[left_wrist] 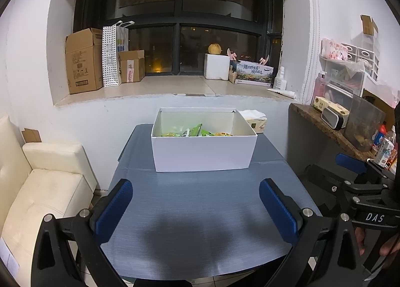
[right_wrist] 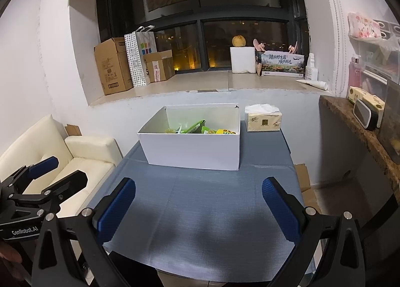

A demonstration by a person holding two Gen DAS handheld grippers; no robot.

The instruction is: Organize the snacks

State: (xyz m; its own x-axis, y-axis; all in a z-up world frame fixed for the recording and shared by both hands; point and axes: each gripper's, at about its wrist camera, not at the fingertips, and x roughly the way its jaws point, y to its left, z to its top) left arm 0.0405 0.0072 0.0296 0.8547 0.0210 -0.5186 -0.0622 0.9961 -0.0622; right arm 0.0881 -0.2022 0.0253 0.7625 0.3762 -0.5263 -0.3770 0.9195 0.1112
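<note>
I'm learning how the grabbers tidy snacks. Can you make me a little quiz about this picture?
1. True or false: the snack packets lie inside the white box.
2. What sits on the table just right of the box? A) tissue pack B) banana C) cup
3. Fill in: the left gripper and the right gripper both have their jaws wide ____, holding nothing.

Key: 1 true; 2 A, the tissue pack; 3 open.
</note>
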